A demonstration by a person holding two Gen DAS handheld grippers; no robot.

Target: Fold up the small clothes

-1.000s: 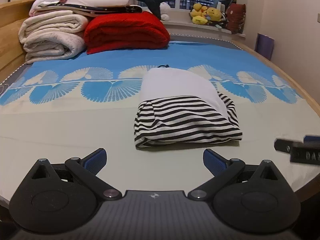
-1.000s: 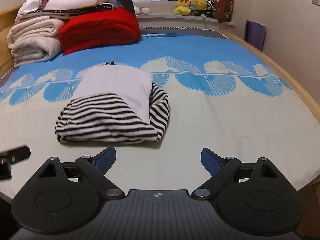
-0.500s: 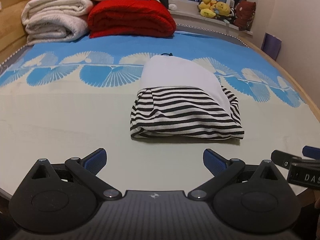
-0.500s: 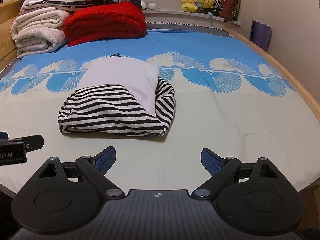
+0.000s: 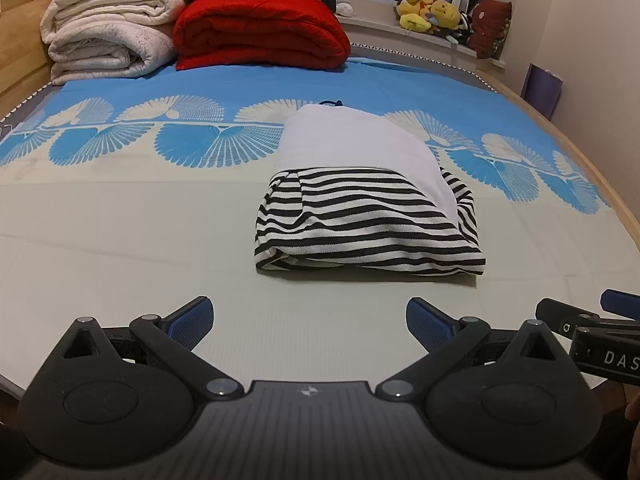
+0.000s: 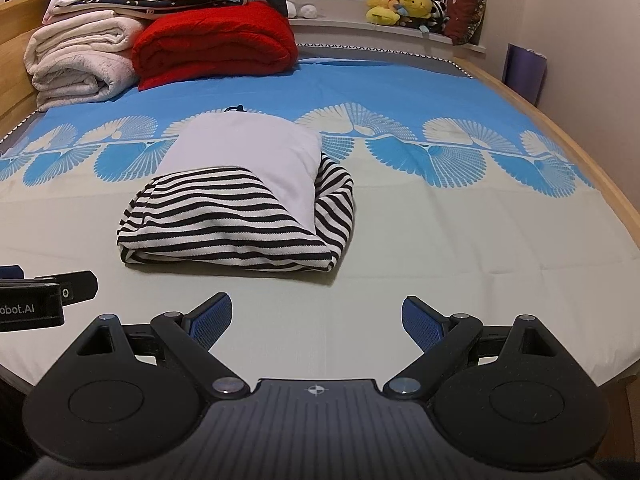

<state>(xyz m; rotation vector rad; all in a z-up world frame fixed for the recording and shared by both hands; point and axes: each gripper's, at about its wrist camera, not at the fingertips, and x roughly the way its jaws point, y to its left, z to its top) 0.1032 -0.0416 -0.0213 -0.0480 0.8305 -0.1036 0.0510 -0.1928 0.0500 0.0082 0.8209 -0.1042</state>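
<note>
Left wrist view: folded striped garment (image 5: 368, 220) on bed (image 5: 120, 240), 12 o'clock.
Left gripper (image 5: 308, 320) and right gripper (image 6: 316, 318) both spread wide, empty, short of it.

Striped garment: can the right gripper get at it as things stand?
Probably yes. The right gripper is open and empty, and only bare sheet lies between it and the striped garment ahead, slightly to its left. The left gripper sits off to the side.
</note>
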